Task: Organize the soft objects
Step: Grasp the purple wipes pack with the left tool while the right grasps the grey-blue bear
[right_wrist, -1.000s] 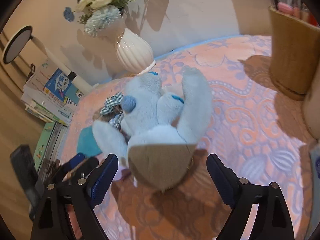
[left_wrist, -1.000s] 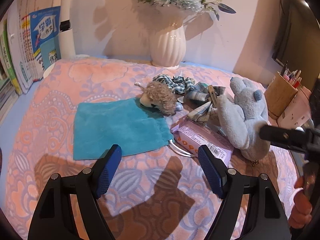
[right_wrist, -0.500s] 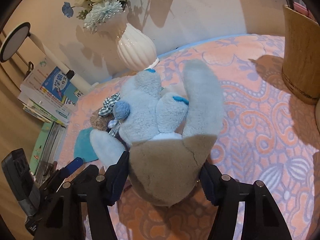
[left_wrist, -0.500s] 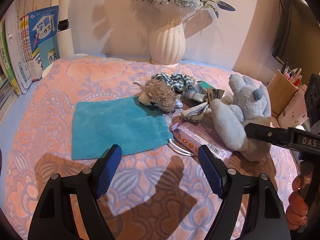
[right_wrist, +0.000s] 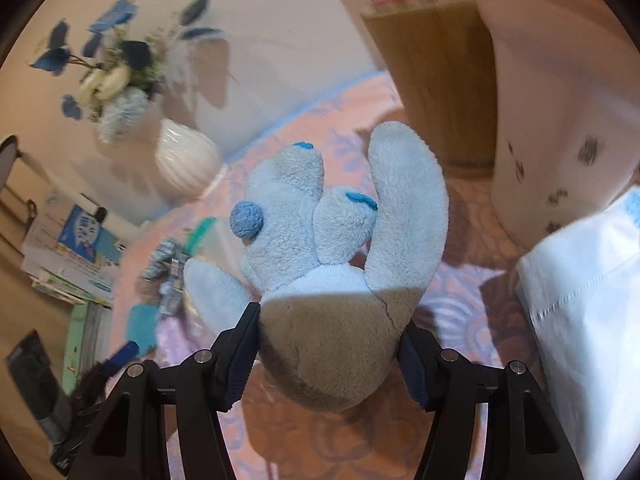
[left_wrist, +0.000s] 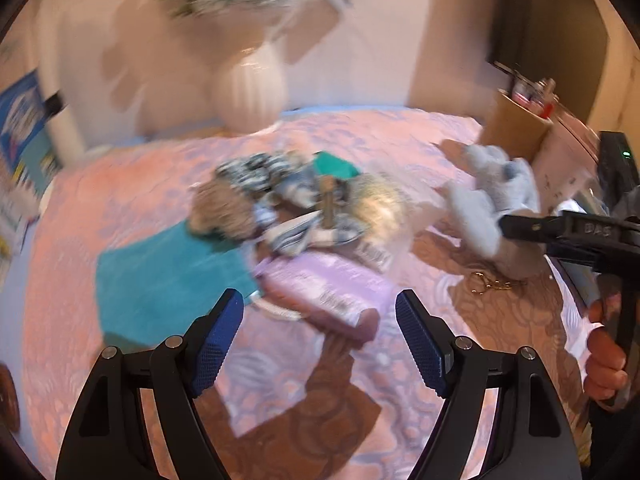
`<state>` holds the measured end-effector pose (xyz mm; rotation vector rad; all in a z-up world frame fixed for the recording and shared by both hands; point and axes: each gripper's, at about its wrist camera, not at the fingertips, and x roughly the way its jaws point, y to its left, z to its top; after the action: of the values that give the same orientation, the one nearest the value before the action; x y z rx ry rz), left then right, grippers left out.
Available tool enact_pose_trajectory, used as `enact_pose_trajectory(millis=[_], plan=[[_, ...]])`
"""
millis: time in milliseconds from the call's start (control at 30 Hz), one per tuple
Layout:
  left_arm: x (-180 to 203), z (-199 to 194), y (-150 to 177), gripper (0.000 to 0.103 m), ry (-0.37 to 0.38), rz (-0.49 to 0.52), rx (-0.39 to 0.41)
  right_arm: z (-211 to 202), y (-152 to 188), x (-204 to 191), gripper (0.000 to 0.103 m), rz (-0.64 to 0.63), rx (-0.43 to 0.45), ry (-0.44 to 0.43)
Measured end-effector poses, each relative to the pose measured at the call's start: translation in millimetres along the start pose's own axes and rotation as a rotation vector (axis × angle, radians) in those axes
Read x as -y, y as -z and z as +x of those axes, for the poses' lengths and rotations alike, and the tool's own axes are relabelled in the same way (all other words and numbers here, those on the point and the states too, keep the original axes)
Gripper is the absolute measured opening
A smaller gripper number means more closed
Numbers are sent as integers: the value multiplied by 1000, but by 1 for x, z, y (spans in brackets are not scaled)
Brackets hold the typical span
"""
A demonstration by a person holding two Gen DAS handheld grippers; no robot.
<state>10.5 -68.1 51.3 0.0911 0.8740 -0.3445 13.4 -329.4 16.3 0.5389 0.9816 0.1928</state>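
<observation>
The right tool (right_wrist: 328,354) is clenched on the grey-blue plush animal with a tan base (right_wrist: 332,264), its 2 blue-padded fingers (right_wrist: 242,354) pressing into the tan base from either side. The toy's head and limbs point away from the camera, over the pink patterned cloth covering the table (right_wrist: 452,292). To its right a white folded fabric (right_wrist: 588,320) and a wooden pen holder (right_wrist: 436,80) stand close, leaving little room on that side. The left tool (left_wrist: 320,336) is released, its fingers spread wide and holding nothing, above bare cloth in front of a lilac wrapped packet (left_wrist: 324,288). Left of the packet lies a flat teal drawstring pouch (left_wrist: 168,276); behind it is a blurred heap of checked fabric (left_wrist: 276,184) and a fuzzy brown toy (left_wrist: 220,210). Motion blur hides detail there. A white ribbed vase (left_wrist: 250,92) stands at the far edge.
</observation>
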Motion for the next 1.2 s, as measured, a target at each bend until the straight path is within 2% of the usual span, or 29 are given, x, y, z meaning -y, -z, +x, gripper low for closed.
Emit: enact_pose_trajectory(millis=[133,200,333,400,567,633,700,733,800,867,933,967,1033,1100,1133,1167,1200], plan=[[5,12,-7,77,-21,54,-5,6,5,-10,62,-73,11,7],[4,24,-8,77,-11,74,-38,9,9,-14,65,-114,10,14],[-5,37,-9,83,39,27,-56,12,10,-15,73,-147,21,0],[-6,38,-8,83,38,10,-55,12,10,-13,75,-146,25,-15],[-5,27,4,83,-29,28,-83,12,12,-16,75,-165,30,-4],[-13,20,10,83,-71,6,-90,13,12,-17,77,-168,30,-6],[-26,13,14,83,-82,-39,-99,13,12,-15,78,-161,30,-17],[-32,9,15,81,-74,-73,-107,13,12,-15,78,-158,30,-22],[-34,1,12,81,-11,-122,-86,13,11,-15,79,-156,30,-28],[-27,-2,4,81,43,-139,-74,13,11,-16,79,-157,30,-26],[-19,11,-4,81,38,-145,-104,13,11,-16,79,-157,31,-27],[-17,18,-6,80,16,-150,-113,13,11,-16,79,-155,31,-29],[-18,34,-9,51,-24,-180,-143,12,11,-15,79,-146,34,-40],[-17,35,-10,47,-56,-183,-133,12,11,-12,81,-129,38,-63],[-17,34,-10,39,-59,-177,-127,11,10,-10,81,-122,38,-75],[-17,31,-9,36,-62,-169,-120,11,10,-9,81,-112,40,-85],[-17,29,-7,35,-60,-164,-117,10,9,-7,81,-103,41,-92]])
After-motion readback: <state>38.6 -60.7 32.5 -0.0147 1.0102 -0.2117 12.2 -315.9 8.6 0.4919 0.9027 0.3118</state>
